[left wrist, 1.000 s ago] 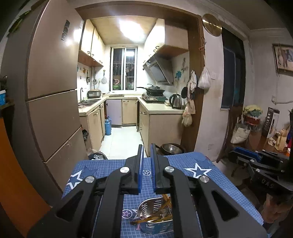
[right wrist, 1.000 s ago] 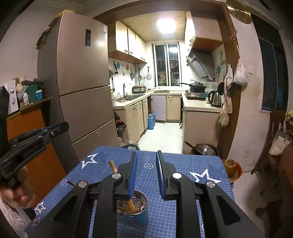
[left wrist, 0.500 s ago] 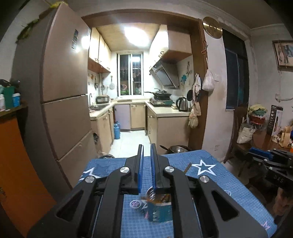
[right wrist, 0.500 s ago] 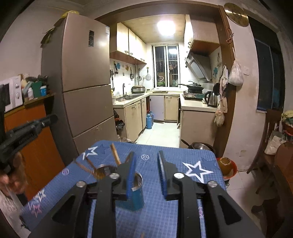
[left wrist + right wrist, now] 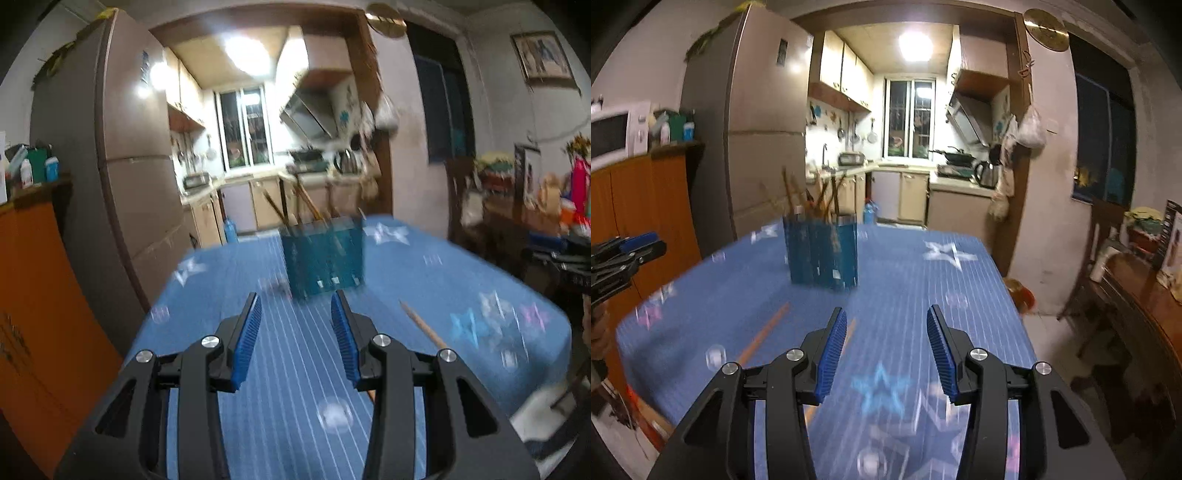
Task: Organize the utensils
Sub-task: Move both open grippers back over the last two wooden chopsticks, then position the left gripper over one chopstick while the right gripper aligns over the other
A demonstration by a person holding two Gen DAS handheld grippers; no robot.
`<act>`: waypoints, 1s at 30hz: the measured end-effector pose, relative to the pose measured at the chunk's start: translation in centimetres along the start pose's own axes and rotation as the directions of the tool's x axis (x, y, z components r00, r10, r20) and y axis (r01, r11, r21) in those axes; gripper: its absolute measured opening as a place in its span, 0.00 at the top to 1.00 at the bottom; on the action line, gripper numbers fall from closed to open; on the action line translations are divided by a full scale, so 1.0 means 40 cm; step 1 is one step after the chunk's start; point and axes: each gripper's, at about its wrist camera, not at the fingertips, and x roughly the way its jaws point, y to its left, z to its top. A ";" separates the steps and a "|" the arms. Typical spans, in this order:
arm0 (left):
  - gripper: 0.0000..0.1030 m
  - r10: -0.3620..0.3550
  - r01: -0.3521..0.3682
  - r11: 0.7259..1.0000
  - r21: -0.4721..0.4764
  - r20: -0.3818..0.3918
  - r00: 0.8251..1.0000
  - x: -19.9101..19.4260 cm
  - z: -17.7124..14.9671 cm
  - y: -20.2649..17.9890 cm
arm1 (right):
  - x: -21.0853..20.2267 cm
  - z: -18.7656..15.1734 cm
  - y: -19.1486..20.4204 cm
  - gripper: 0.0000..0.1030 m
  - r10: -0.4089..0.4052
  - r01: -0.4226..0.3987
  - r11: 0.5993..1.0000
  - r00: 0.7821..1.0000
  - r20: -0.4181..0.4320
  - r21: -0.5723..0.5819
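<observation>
A metal utensil holder [image 5: 321, 254] with several wooden chopsticks standing in it sits on the blue star-patterned table [image 5: 288, 369]; both views are motion-blurred. The same holder [image 5: 823, 251] appears left of centre in the right wrist view. My left gripper [image 5: 296, 306] hovers low over the table, short of the holder, its jaws opening with nothing between them. A loose chopstick [image 5: 423, 325] lies to its right. My right gripper [image 5: 886, 319] is also opening and empty. Loose chopsticks [image 5: 764, 332] lie on the cloth to its left. The left gripper [image 5: 624, 251] shows at that view's left edge.
A tall fridge [image 5: 753, 122] stands beyond the table's left side, an orange cabinet [image 5: 29, 280] nearer left. A cluttered wooden side table [image 5: 1137, 280] is at right. The kitchen doorway lies behind the table's far edge. A bowl [image 5: 1019, 291] sits on the floor.
Both grippers dropped from above the holder to low over the table, and the holder now stands ahead of them. Both pairs of jaws went from nearly shut to clearly apart.
</observation>
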 end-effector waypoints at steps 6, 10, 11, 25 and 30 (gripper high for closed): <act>0.70 -0.068 0.073 0.997 0.038 -0.109 0.992 -0.006 -0.163 -0.120 | -0.058 -0.184 0.102 0.59 0.020 -0.020 1.000 0.999 -0.032 0.003; 0.70 -0.063 0.075 0.992 0.106 -0.111 0.992 -0.003 -0.212 -0.167 | -0.061 -0.258 0.188 0.63 0.036 -0.039 0.998 0.999 -0.038 -0.057; 0.70 -0.066 0.079 0.991 0.105 -0.122 0.990 0.002 -0.218 -0.170 | -0.062 -0.266 0.204 0.63 0.042 -0.045 0.997 0.998 -0.038 -0.063; 0.70 0.016 -0.010 0.999 0.054 -0.116 0.993 0.038 -0.334 -0.217 | -0.029 -0.340 0.233 0.69 0.001 -0.001 1.000 1.000 -0.011 -0.005; 0.70 0.042 -0.038 0.998 0.041 -0.096 0.995 0.044 -0.337 -0.222 | 0.005 -0.354 0.242 0.74 -0.006 0.006 1.000 0.999 -0.034 0.002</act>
